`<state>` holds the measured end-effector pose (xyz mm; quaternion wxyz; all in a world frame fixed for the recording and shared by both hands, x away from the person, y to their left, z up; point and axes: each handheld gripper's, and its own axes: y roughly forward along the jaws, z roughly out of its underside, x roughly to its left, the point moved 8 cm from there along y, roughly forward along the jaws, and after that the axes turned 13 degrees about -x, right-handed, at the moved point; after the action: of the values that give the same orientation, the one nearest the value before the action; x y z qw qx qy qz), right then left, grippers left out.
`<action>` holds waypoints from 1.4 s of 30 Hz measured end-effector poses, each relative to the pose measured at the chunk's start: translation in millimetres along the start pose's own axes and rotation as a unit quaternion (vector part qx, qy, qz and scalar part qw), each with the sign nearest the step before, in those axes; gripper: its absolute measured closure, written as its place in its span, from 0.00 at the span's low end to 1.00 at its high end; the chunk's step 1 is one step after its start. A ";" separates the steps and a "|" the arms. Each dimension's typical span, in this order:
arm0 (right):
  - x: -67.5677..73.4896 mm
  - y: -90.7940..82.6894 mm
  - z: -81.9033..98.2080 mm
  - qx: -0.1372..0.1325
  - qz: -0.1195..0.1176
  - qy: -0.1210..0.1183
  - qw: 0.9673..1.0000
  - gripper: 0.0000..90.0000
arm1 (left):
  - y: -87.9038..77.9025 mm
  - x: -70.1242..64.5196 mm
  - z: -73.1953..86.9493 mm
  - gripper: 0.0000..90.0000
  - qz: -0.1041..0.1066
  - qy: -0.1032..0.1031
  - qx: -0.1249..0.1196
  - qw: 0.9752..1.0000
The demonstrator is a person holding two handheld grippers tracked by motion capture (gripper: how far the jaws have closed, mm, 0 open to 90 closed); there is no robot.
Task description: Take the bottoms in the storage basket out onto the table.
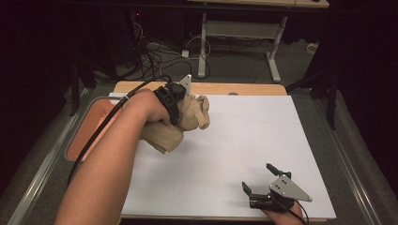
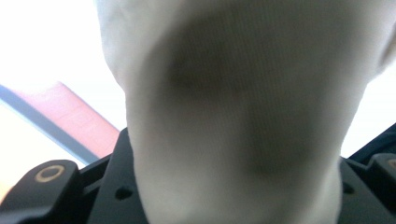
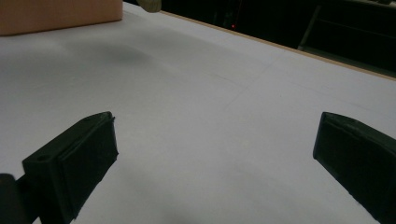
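Your left forearm (image 1: 105,164) comes in from the bottom left of the high view and crosses the frame toward the upper middle. At its end your left claw (image 1: 187,105) is closed on a beige cloth (image 1: 180,124), bunched into a loose bundle. Cloth hangs from the claw, with one fold drooping down and to the left, below your wrist, and a knot of folds sticking out to the right. It sits in the upper left part of the white sheet (image 1: 244,140) that covers the bench (image 1: 216,88); whether its lowest fold touches the sheet you cannot tell from these frames. In the left claw view the cloth (image 2: 243,112) fills the middle of the frame, blurred and pale, pinched between the black jaws at the bottom, with a strip of orange tray (image 2: 70,116) at the left behind it.

Your right claw (image 1: 258,180) sits at the lower right of the high view, near the front edge of the sheet and well apart from the cloth. Its jaws stand wide open with nothing between them. The right claw view shows both black jaws at the bottom corners, bare white sheet (image 3: 210,140) between them, and a tip of the cloth (image 3: 150,4) at the top edge, left of centre.

An orange tray (image 1: 87,126) lies left of the sheet, partly under your left arm.
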<state>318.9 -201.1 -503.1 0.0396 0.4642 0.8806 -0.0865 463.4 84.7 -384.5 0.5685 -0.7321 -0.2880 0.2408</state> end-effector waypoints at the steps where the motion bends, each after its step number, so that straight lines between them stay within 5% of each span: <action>1: 0.6 0.6 -0.4 -0.001 0.000 0.002 1.000 0.00 | 1.2 -2.1 -2.3 0.68 -0.001 0.004 -0.002 1.000; 25: 0.3 2.1 -1.1 -0.003 -0.004 0.004 1.000 0.00 | 18.1 -20.0 -22.1 0.67 0.017 0.025 -0.027 0.999; 42: -1.9 2.5 -1.1 -0.004 -0.002 0.002 1.000 0.00 | 71.2 -20.4 -32.0 0.67 0.046 0.014 -0.078 0.996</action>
<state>322.1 -201.1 -502.0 0.0391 0.4622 0.8821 -0.0820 481.1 35.0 -445.6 0.5020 -0.7897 -0.2642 0.2336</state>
